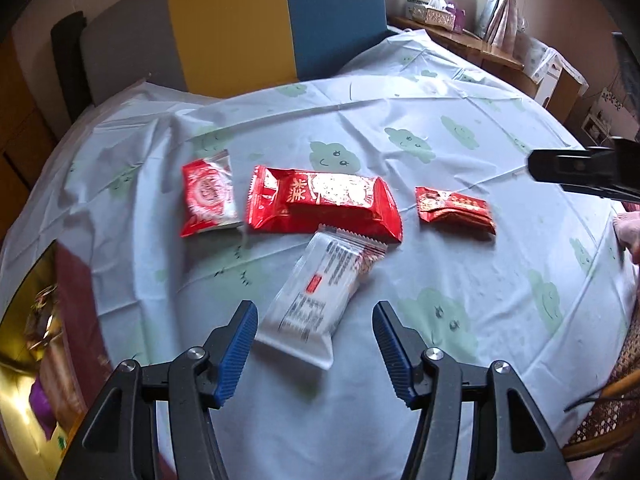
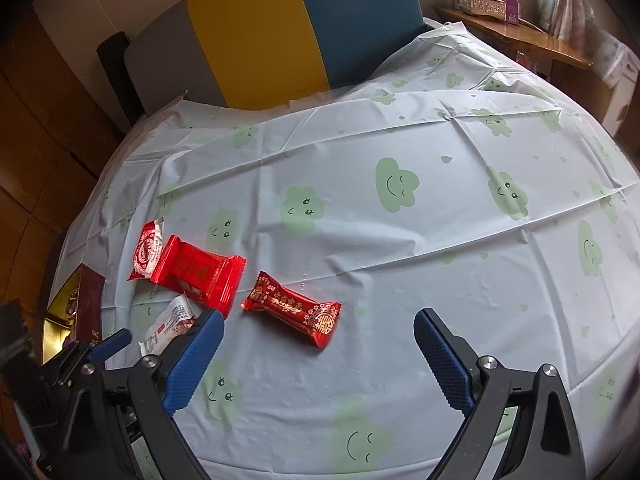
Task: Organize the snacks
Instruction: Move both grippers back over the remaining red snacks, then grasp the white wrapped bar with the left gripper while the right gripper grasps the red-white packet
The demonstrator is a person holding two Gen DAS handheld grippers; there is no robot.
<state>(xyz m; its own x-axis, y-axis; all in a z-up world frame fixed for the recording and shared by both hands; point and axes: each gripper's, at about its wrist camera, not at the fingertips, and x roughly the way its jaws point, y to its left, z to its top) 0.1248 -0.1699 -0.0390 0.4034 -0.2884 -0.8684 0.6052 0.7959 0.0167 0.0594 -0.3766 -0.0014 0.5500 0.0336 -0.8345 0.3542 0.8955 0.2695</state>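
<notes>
Pointing down at the tablecloth (image 1: pixel 460 128), the left gripper (image 1: pixel 316 322) has its blue-padded jaws apart, and a white snack packet (image 1: pixel 320 296) lies between the pads; the packet is blurred in the left wrist view, so contact with either pad cannot be confirmed, but neither pad appears to press on it. The same packet shows in the right wrist view at the lower left (image 2: pixel 170 326), partly covered by the right gripper's left finger. The right gripper (image 2: pixel 318 330) stands with its jaws wide apart and nothing between them, just above the cloth. Directly beyond its pads lies a dark red packet with gold print (image 2: pixel 294 310), clear of the other snacks. Farther back, a large bright red packet (image 1: pixel 324 202) lies flat, its near edge touching or overlapping the white packet's far end. Just beside it to the left rests a red-and-white packet (image 1: pixel 210 196). At the cloth's left edge sits a maroon and gold box (image 2: pixel 82 300). Behind the table stands a grey, yellow and blue panel (image 1: pixel 236 24).
</notes>
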